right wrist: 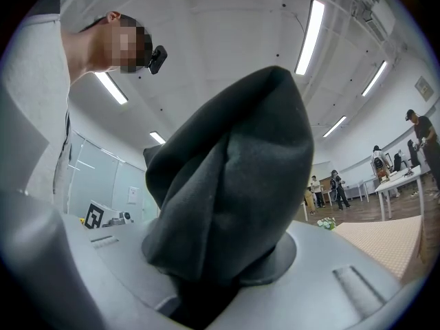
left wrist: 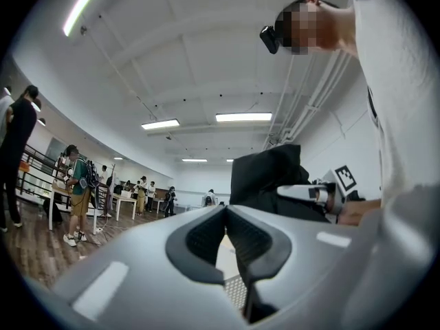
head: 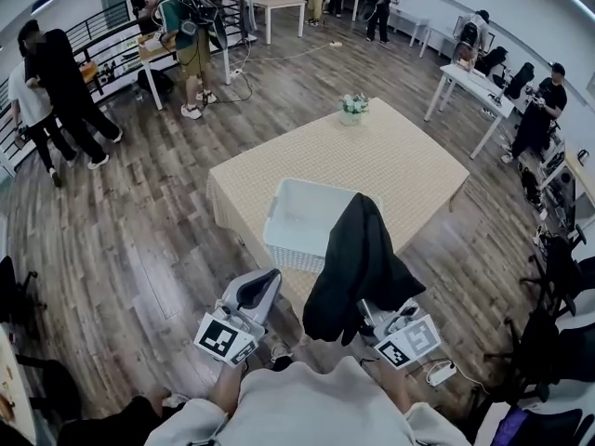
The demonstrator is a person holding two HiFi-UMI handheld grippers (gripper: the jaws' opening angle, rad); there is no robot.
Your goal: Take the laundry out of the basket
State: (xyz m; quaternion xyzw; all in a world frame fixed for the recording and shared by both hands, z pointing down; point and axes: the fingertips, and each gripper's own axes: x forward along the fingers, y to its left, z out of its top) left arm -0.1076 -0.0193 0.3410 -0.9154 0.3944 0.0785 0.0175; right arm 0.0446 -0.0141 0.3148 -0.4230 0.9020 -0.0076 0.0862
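Laundry here is 1 dark garment (head: 358, 263), clamped at its lower folds between the jaws of the right gripper (right wrist: 216, 270). It bunches upward into a peak above them and fills most of the right gripper view. In the head view it hangs in heavy folds in front of the near right part of the white basket (head: 286, 247); whether it touches the rim cannot be told. The basket stands by the near corner of the table (head: 418, 170), which wears a pale checked cloth, and the part of its inside that shows looks bare. A small pot of flowers (head: 352, 107) sits near the table's far corner, well apart from the basket. The left gripper (head: 265, 288) is held just beside the basket's near left side, off the table's edge, with its 2 jaws together at the tips and nothing between them. Each gripper carries 1 marker cube (head: 226, 339) close to the person's body. From the left gripper view the garment rises to the right, above the other gripper. Several people (head: 56, 91) stand among white tables on the wooden floor (head: 139, 240) beyond.
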